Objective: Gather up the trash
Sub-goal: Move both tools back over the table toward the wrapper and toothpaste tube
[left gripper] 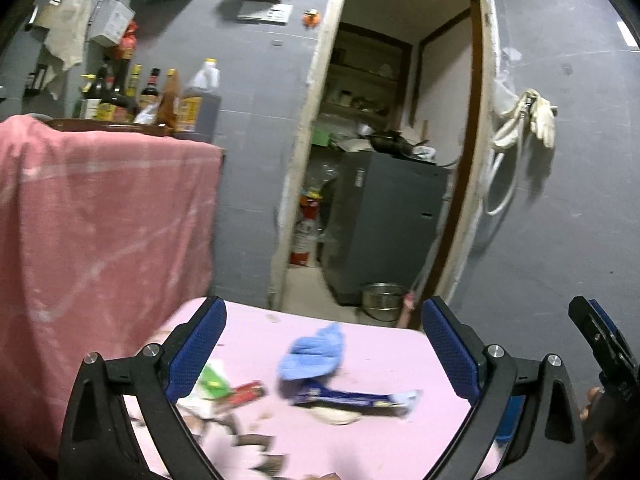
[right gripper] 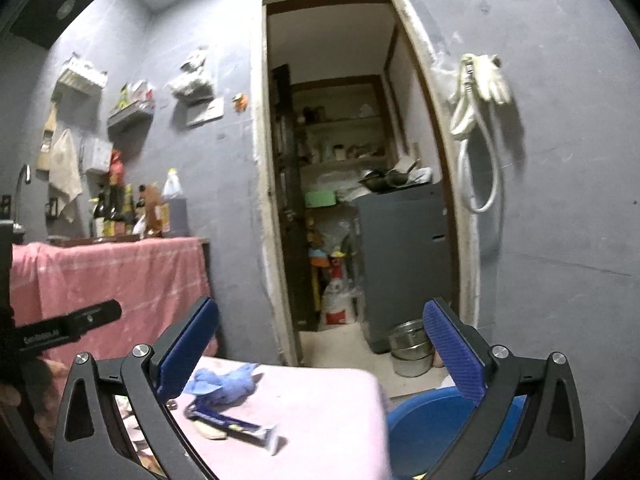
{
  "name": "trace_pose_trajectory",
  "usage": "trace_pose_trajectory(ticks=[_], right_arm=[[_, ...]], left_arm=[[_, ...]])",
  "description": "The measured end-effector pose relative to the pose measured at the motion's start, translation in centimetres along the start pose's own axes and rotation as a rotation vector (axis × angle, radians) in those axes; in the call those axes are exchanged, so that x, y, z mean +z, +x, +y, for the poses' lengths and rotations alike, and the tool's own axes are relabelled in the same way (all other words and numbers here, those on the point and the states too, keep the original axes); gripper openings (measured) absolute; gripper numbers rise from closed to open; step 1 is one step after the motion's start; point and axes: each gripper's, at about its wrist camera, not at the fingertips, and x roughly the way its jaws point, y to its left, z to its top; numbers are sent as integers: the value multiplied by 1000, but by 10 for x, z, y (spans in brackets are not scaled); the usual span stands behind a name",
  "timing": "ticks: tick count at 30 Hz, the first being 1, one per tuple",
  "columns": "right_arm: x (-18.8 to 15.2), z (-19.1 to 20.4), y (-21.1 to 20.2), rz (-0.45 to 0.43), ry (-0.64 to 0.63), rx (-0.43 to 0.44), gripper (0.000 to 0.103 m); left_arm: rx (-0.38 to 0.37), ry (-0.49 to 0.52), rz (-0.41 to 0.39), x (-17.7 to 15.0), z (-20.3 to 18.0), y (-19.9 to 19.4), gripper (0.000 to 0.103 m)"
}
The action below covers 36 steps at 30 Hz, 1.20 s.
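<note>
Trash lies on a pink-covered table: a dark blue wrapper, a red wrapper, a green and white packet and brown scraps. A crumpled light blue cloth lies behind the blue wrapper. My left gripper is open and empty above these items. My right gripper is open and empty over the table's right part; the blue wrapper and the cloth show at its lower left. A blue bin stands right of the table.
A counter draped in a pink towel with several bottles stands at the left. An open doorway ahead leads to a storeroom with a grey appliance and steel bowls on the floor. Gloves and a hose hang on the wall.
</note>
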Motion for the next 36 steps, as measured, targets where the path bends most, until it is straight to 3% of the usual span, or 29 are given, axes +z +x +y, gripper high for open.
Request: trace_pose_trajectory(ticks=[6,13,27,33,36], right_arm=[[-14,32,22,74,-35,63,103],[-33,52,53,200,-56,128,103],[-79,67,113,525,-97,192,103],[-96,76,131,634,-163,225,101],[-104,79,140,671,-184,228,99]], left_arm=[[75,2,13,-10,48,-9,96],[127,-27,91,-33,92,-1,96],[88,-13,345,-62,113,54,95],[72,-4,414,-67,118,76,95],[67,-10,446,-67,120,86,89]])
